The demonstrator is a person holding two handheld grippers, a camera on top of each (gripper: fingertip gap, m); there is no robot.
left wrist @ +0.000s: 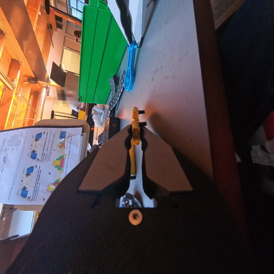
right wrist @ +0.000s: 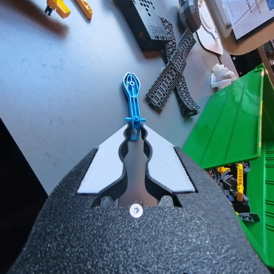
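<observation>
My left gripper is shut on a yellow holed beam with two black pins sticking out to the right, held just above the grey table. A second yellow piece lies below, between the fingers. My right gripper is closed around the narrow end of a blue ribbed lever-shaped piece that lies flat on the table. The blue piece also shows in the left wrist view. Two yellow beams show at the top left of the right wrist view.
A green bin with a sloping lid stands at the right, with several loose parts inside. A black box and crossed dark grey holed panels lie behind the blue piece. A printed instruction sheet stands on a board. The table's brown edge runs alongside. The gap from one gripper's tips to the other's is roughly 15 centimeters.
</observation>
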